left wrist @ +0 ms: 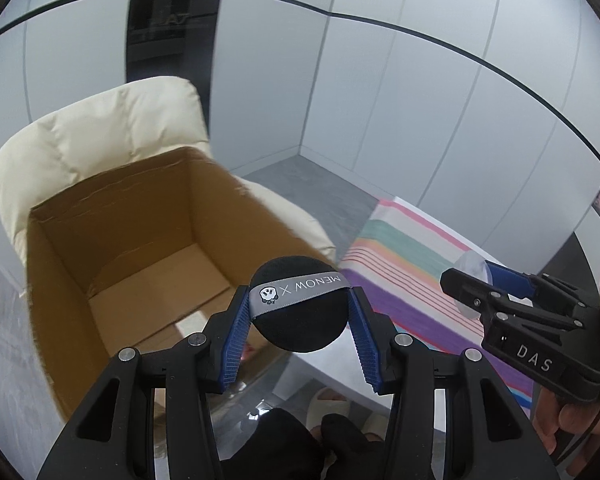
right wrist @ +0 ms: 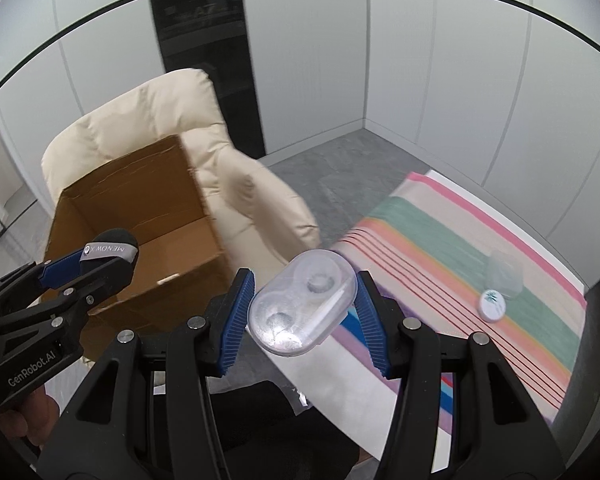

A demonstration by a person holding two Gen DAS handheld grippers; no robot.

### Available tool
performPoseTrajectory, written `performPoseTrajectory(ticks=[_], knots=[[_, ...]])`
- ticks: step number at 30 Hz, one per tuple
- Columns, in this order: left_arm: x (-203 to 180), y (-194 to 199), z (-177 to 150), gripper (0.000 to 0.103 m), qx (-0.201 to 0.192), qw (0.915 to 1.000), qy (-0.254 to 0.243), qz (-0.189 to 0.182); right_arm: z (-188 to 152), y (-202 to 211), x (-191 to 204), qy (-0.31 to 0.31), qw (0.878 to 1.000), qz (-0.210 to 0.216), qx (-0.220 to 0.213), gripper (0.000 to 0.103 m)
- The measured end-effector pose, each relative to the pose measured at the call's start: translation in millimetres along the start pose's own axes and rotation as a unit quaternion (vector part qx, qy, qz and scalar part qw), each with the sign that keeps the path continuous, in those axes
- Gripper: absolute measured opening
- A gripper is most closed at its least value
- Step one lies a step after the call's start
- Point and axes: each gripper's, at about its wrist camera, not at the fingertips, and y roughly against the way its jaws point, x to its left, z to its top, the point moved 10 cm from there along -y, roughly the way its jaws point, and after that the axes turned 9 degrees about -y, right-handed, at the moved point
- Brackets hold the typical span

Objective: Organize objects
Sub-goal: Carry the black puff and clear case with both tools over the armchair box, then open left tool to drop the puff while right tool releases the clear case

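Puff (left wrist: 299, 312) clamped in left tool (left wrist: 299, 320); only right view shows right tool (right wrist: 304, 304) gripping clear case (right wrist: 302, 302).

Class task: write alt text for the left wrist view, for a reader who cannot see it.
The left gripper clamps a black powder puff above an open cardboard box on a cream armchair. At right, the right gripper hangs over a striped cloth.

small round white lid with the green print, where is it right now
In the right wrist view, the small round white lid lies at the right on the striped cloth, touching a clear plastic cup, away from the brown cardboard box.
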Motion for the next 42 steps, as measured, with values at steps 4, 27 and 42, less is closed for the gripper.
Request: performPoseTrajectory(ticks=[4, 27, 42], knots=[[22.1, 4.2, -3.6, 0.050, 0.001, 0.9998, 0.014, 0.013, -1.1, -7.5, 24.4, 0.015, 1.000, 0.015, 0.005, 0.054], [113.7, 21.0, -36.2, 0.063, 0.018, 0.9945, 0.071, 0.075, -10.5, -45.3, 139.4, 0.087, 0.992, 0.080, 0.036, 0.054], [147.7, 30.8, -46.9, 0.095, 0.022, 0.9887, 0.083, 0.123, -11.2, -66.6, 164.5, 0.093, 0.992, 0.073, 0.040, 0.074]])
